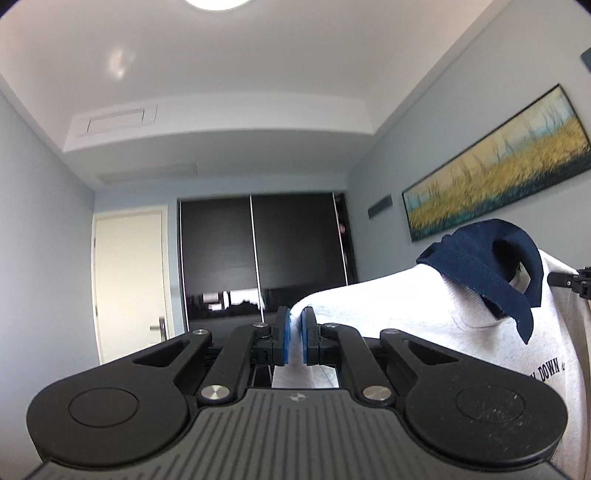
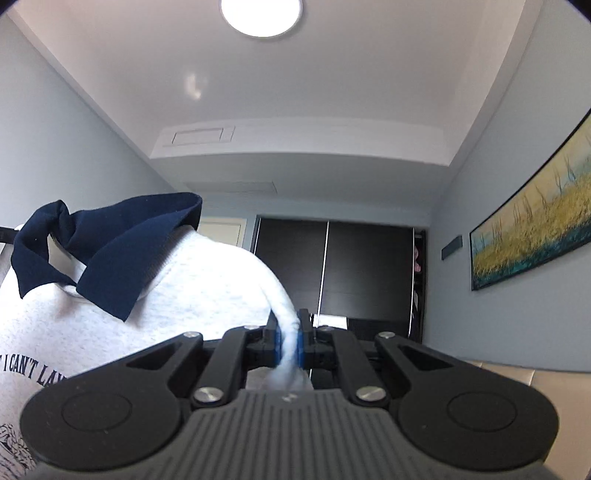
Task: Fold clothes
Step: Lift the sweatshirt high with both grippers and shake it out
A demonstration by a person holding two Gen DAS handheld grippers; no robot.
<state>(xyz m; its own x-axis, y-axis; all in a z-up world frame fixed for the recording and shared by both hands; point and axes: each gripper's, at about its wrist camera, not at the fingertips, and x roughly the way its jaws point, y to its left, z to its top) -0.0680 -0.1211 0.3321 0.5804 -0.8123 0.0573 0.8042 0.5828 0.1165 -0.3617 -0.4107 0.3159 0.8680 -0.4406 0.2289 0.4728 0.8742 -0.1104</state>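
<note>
Aloft, one white sweatshirt (image 1: 388, 302) with one navy collar (image 1: 491, 258) hangs between two grippers: left gripper (image 1: 295, 332) and right gripper (image 2: 289, 341) each clamped tight on its fabric

Between us and the dark wardrobe (image 1: 258, 254) we see open air; the stretched sweatshirt (image 1: 388, 299) blocks its right side.

Pale blue-grey walls (image 2: 74, 122) under a white ceiling (image 2: 295, 85) with a round lamp (image 2: 261, 16) lit. Dark sliding wardrobe (image 1: 258, 254) at the far end, beside a white door (image 1: 129, 280). Long framed landscape painting (image 1: 495, 166) on the right wall.
</note>
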